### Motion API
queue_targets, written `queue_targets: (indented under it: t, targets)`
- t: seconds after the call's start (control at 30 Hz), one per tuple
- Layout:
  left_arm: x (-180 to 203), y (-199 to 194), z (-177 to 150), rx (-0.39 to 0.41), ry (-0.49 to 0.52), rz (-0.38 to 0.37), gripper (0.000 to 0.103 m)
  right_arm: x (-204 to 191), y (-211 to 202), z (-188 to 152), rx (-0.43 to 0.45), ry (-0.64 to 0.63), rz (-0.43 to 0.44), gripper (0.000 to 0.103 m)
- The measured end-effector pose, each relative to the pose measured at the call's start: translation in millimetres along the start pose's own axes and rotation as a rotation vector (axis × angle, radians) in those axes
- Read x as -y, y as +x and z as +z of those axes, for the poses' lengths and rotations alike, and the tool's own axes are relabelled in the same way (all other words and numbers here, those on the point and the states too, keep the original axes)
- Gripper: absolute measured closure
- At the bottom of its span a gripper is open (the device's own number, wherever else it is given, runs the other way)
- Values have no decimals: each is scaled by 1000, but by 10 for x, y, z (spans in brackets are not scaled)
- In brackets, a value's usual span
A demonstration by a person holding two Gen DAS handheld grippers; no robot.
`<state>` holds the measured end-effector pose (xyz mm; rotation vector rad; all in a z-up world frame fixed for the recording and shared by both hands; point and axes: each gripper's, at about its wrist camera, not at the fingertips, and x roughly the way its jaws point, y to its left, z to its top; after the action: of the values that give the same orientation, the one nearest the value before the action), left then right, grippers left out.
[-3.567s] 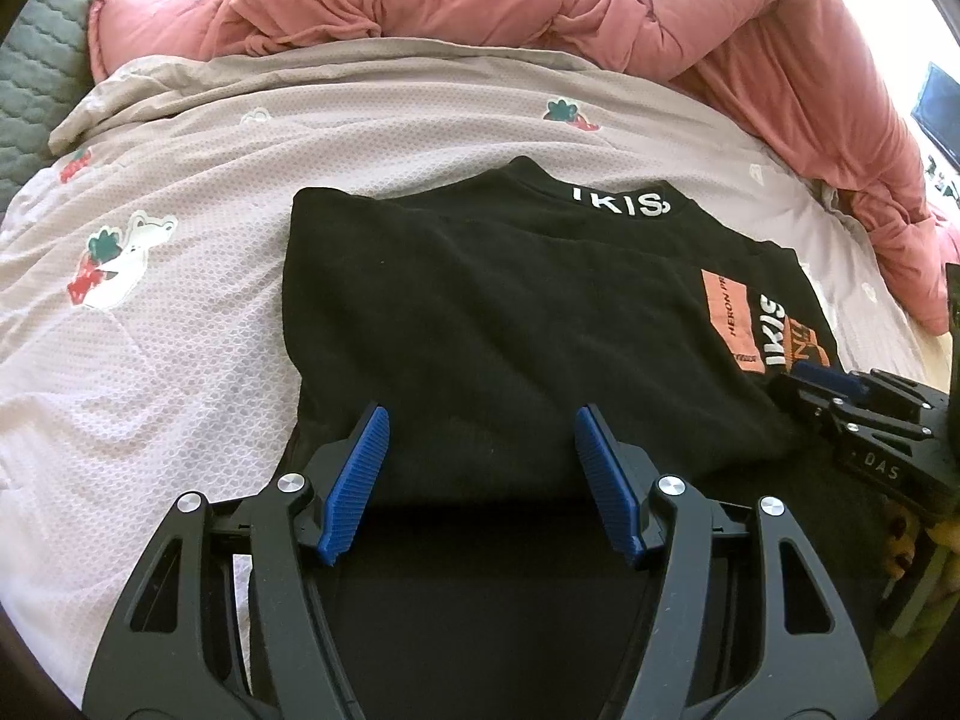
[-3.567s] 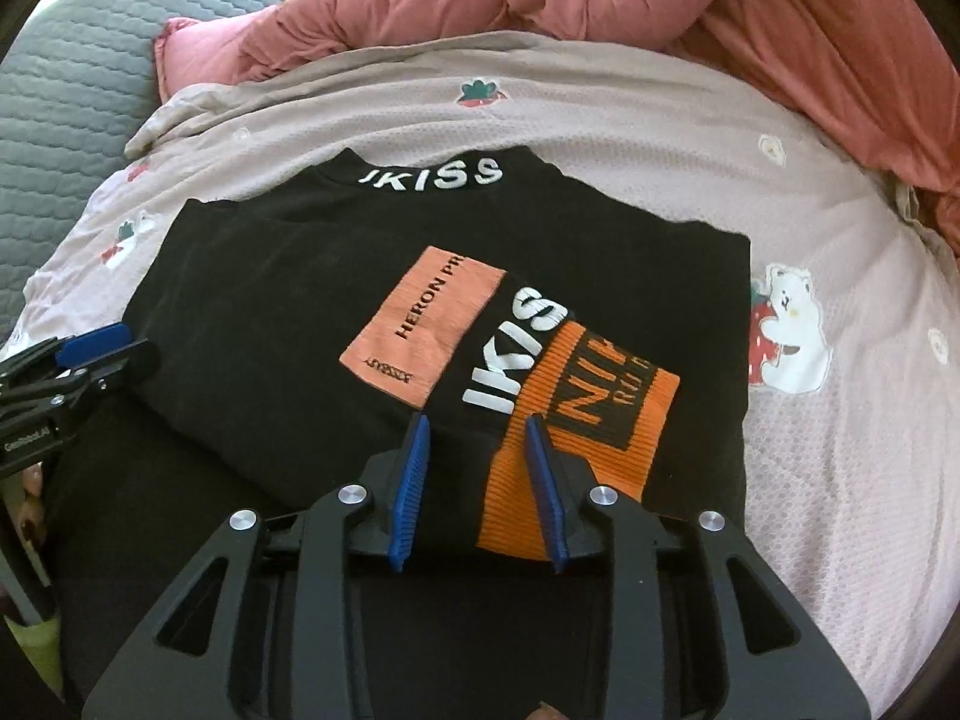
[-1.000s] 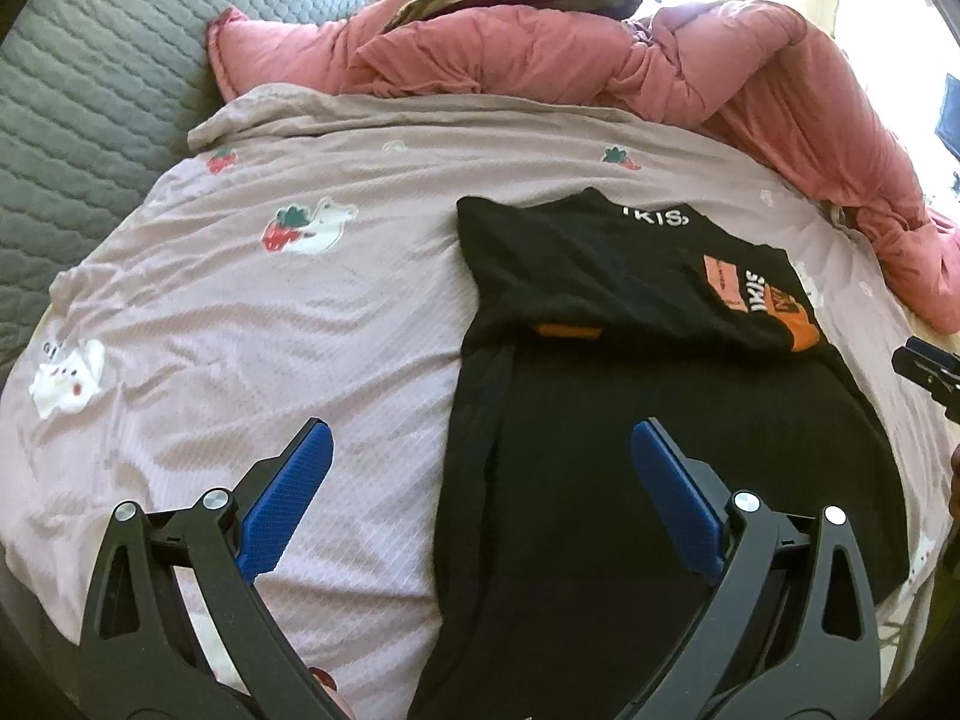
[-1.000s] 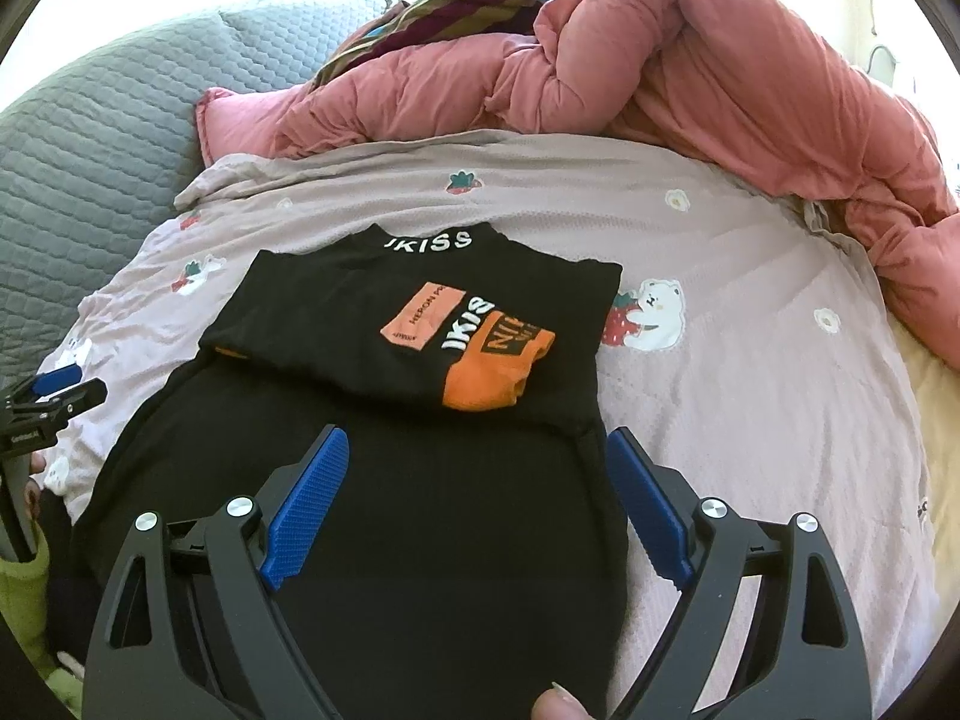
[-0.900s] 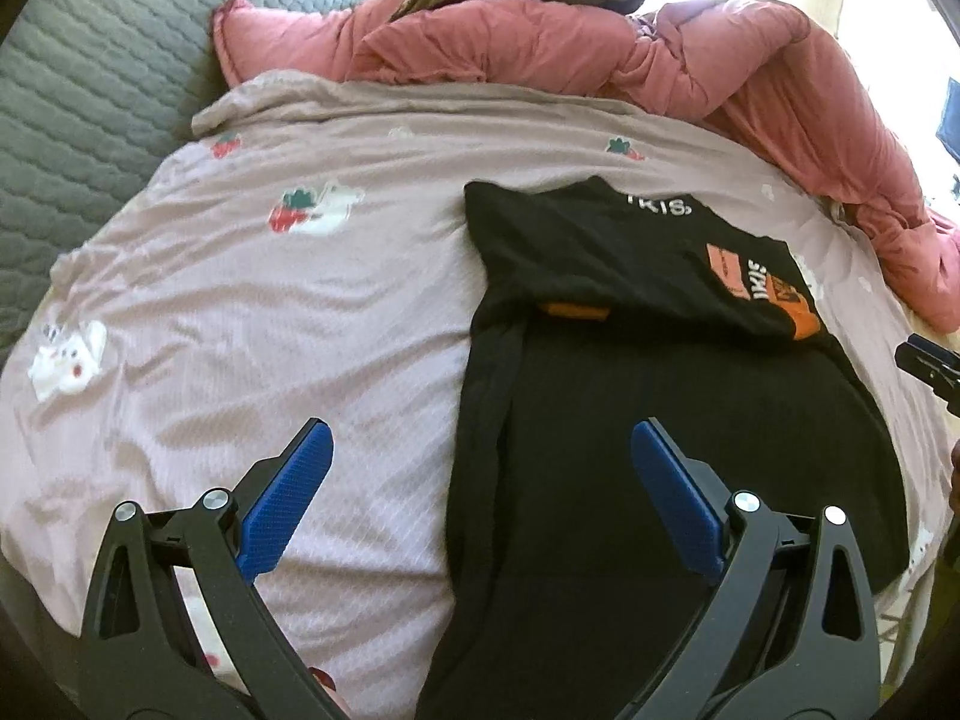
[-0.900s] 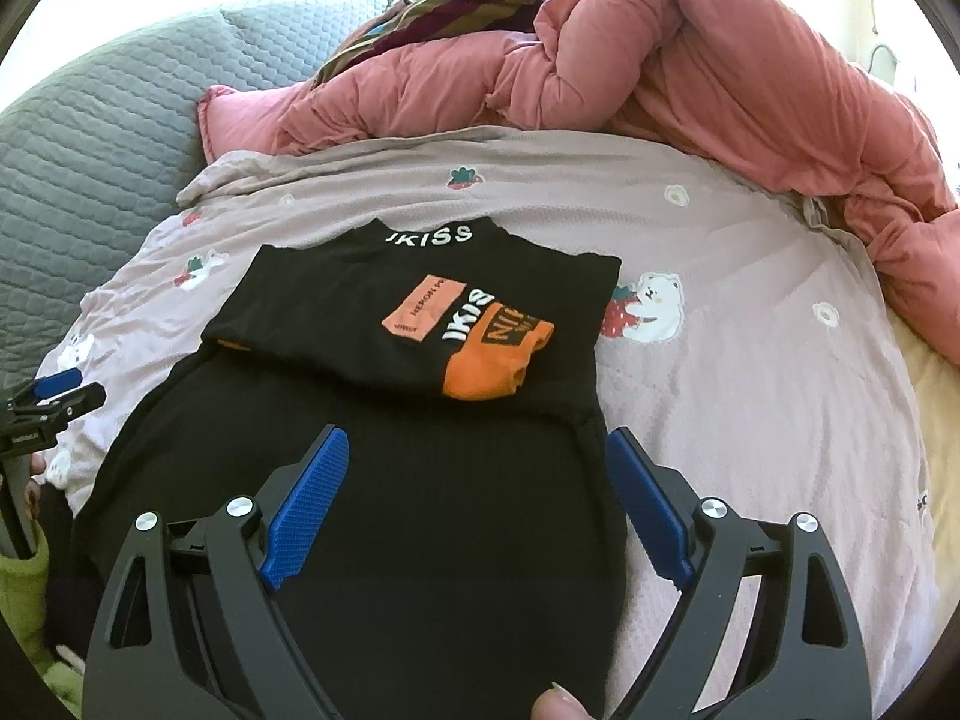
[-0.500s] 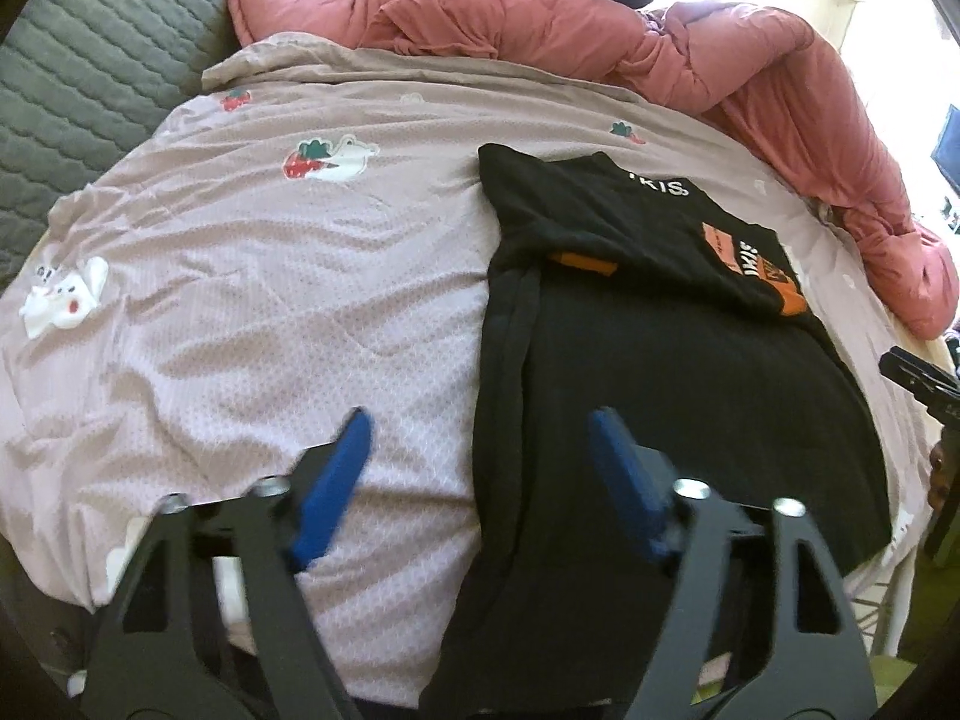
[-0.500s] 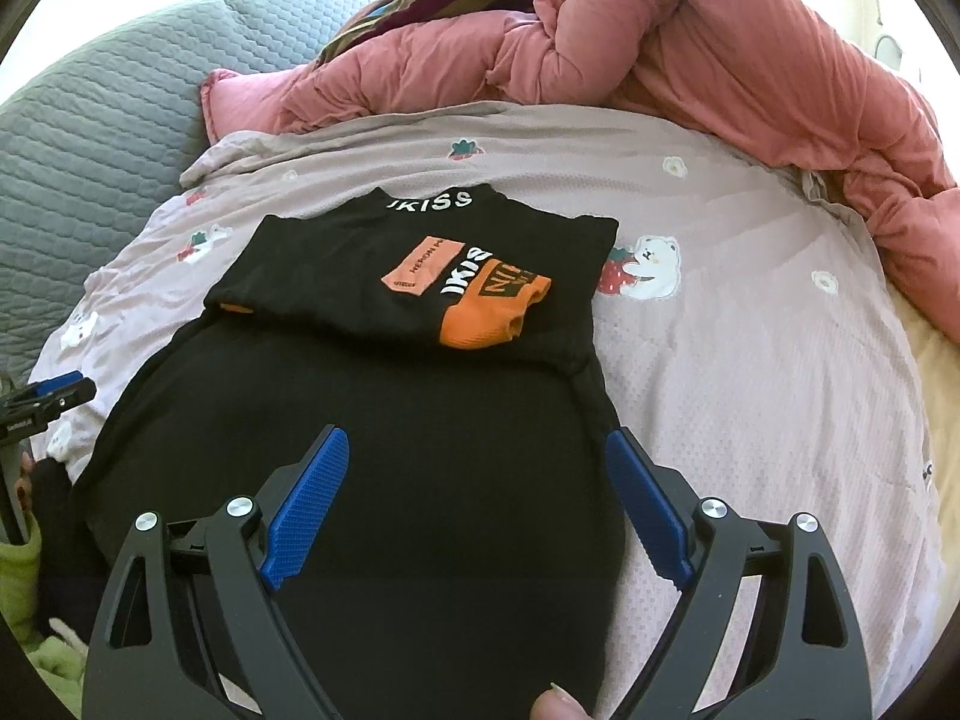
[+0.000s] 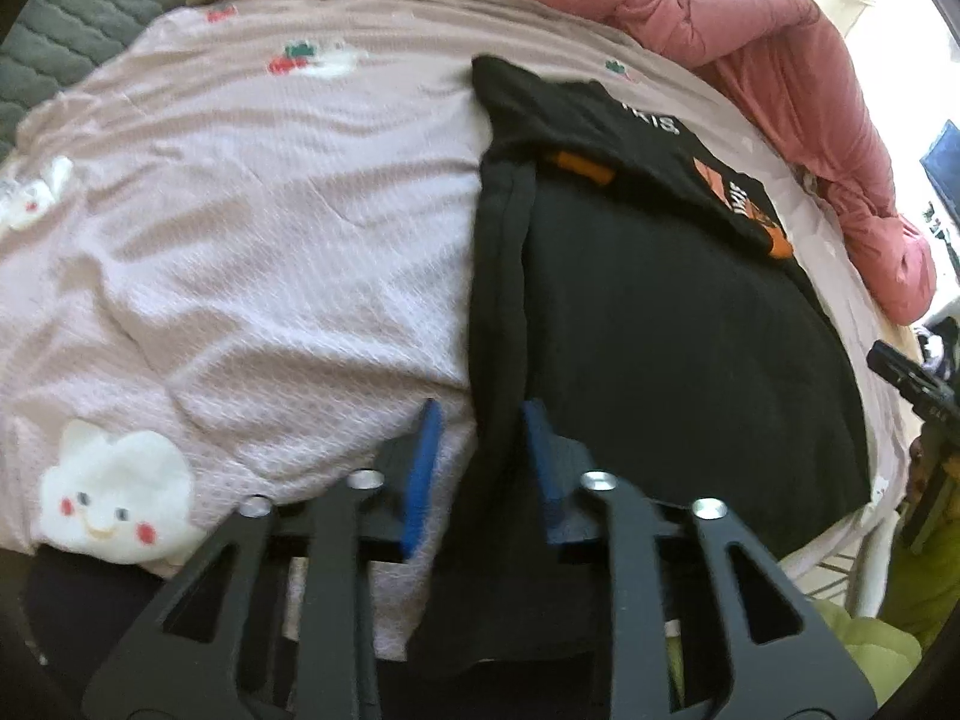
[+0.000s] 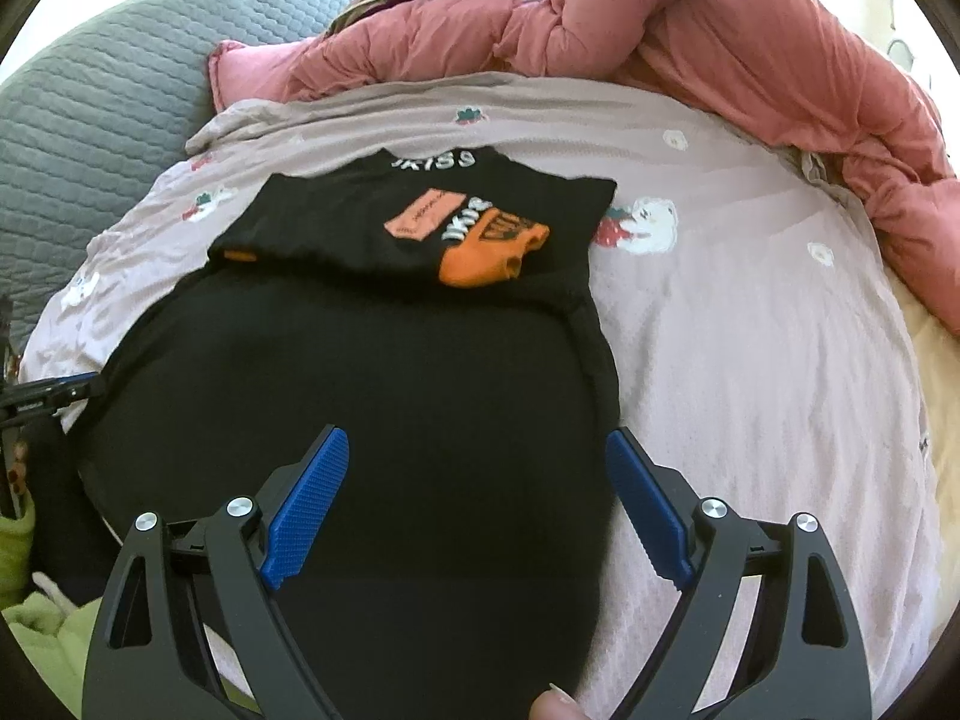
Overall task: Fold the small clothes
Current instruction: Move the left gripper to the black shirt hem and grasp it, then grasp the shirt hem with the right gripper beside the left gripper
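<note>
Left tool [image 9: 480, 468] has narrowed around the shirt [image 9: 660, 324] edge (near corner).

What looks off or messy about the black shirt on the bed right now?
The black shirt is only partly folded. Its top has been turned down, and an orange printed patch bunches out crookedly at that fold. Its hem end hangs over the bed's near edge. The left side edge is doubled into a ridge, with the left tongs straddling it.

Bright daylight enters from the upper right and overexposes that corner. The left wrist view is motion-blurred; both views bend strongly at dark round edges.
</note>
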<state>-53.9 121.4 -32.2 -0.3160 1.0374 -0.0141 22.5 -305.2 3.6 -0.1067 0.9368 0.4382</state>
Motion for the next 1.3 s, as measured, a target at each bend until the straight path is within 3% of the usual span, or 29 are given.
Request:
queue_targets:
  t: [0.2,0.37,0.73,1.0,1.3]
  targets:
    - [49,30,-17,6,22,28,100,68,-3,-118,-17,24,-2,16]
    - [-94,-66,-2,29,-20,36,100,94,-53,-175,-21,17,-4,16]
    - [-33,-20,-102,-9,-2,33,99,263,-173,-441,-76,23,-9,18]
    - [12,-46,-232,-11,11,40,98,262,-187,-561,-127,12,52,55]
    - [3,-35,-242,-17,6,42,95,321,-57,-660,-174,38,69,56]
